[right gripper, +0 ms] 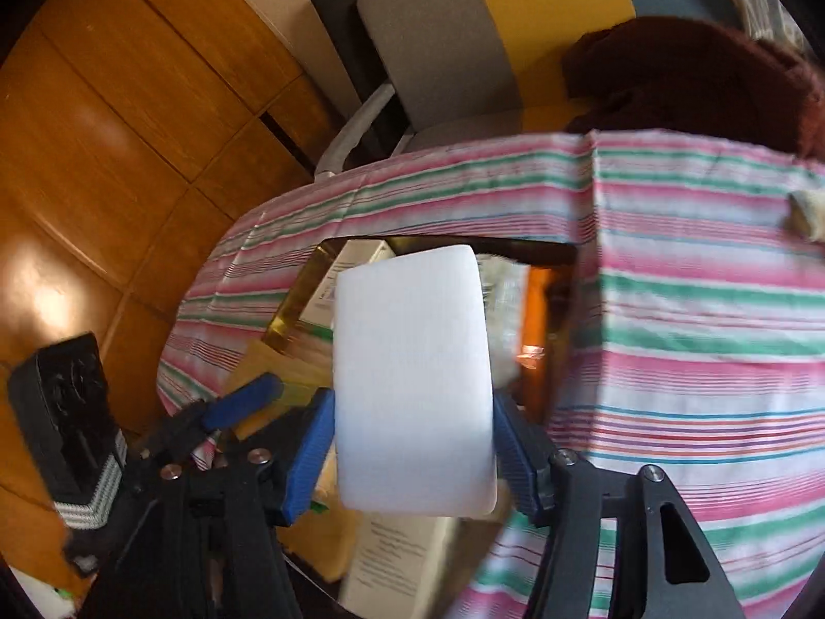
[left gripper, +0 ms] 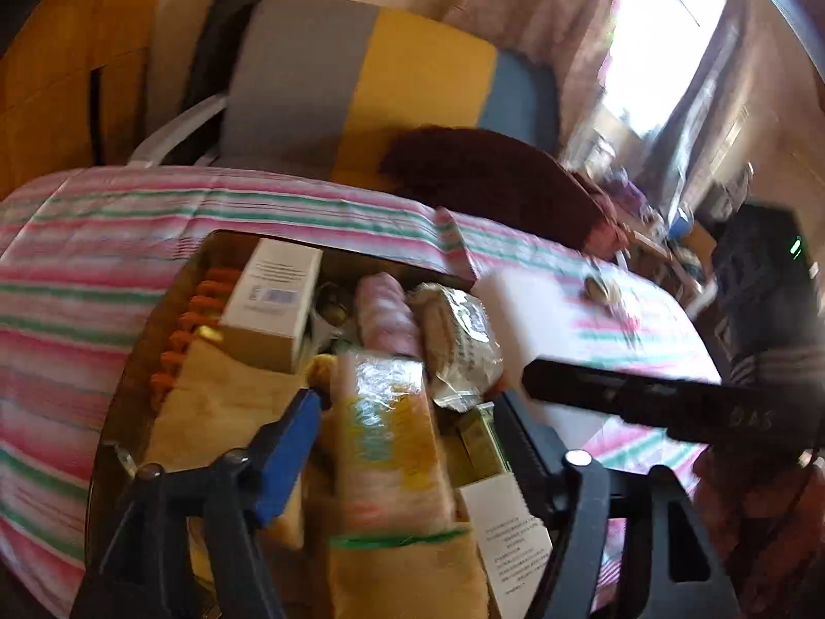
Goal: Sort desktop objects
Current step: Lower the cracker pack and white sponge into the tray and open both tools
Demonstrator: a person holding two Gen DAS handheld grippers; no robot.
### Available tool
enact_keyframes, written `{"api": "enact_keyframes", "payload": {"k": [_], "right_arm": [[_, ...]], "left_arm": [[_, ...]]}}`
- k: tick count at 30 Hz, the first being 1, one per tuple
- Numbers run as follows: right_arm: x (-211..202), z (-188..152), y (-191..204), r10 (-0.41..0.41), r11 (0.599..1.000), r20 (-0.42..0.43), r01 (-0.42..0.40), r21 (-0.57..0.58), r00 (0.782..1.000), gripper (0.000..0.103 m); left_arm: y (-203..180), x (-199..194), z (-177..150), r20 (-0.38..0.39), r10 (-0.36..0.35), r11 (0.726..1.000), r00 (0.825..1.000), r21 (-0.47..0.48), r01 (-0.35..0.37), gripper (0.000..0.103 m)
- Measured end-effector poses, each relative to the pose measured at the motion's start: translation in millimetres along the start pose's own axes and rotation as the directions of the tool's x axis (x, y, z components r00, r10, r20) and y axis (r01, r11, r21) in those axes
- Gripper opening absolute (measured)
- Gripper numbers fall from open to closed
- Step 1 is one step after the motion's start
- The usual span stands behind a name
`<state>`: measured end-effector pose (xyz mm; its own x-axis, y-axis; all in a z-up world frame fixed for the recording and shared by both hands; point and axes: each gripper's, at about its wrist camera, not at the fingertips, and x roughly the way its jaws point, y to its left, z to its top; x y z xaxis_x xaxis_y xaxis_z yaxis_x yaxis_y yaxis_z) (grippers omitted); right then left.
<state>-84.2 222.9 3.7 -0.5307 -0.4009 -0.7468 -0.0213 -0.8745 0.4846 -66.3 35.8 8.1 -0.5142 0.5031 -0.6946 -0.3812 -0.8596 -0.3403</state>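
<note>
Both jaws spread, right gripper (right gripper: 412,443) clasping white block (right gripper: 412,376), left gripper (left gripper: 407,438) empty.

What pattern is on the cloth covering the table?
The tablecloth has pink, green and white stripes, clearest in the right wrist view.

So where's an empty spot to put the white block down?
The tray is crammed with boxes and packets. The striped cloth is bare left of the tray and behind it, toward the chair. Right of the tray, only a small thing sits on it.
</note>
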Motion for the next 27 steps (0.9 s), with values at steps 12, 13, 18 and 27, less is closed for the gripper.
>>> {"api": "enact_keyframes", "payload": {"k": [12,13,18,27], "right_arm": [[15.0,-9.7,-21.8,-0.020,0.999,-0.006,0.020,0.034,1.000,0.040],[18.1,-8.2,-22.7,-0.030,0.999,-0.008,0.031,0.035,1.000,0.039],[37.2,0.0,-1.7,-0.077,0.994,-0.007,0.076,-0.078,0.997,0.037],[16.7,-5.5,-19.2,-0.087,0.995,0.036,0.088,-0.053,0.996,0.038]], "left_arm": [[9.7,-15.7,-10.1,0.069,0.067,0.998,0.995,0.018,-0.068,0.076],[8.3,-16.4,-10.4,0.070,0.071,0.997,0.995,0.025,-0.073,0.076],[13.4,-5.1,-10.2,0.073,0.129,0.988,0.989,0.076,-0.135,0.076],[30.4,-28.7,0.7,0.129,0.030,0.998,0.991,-0.049,-0.024,0.076]]}}
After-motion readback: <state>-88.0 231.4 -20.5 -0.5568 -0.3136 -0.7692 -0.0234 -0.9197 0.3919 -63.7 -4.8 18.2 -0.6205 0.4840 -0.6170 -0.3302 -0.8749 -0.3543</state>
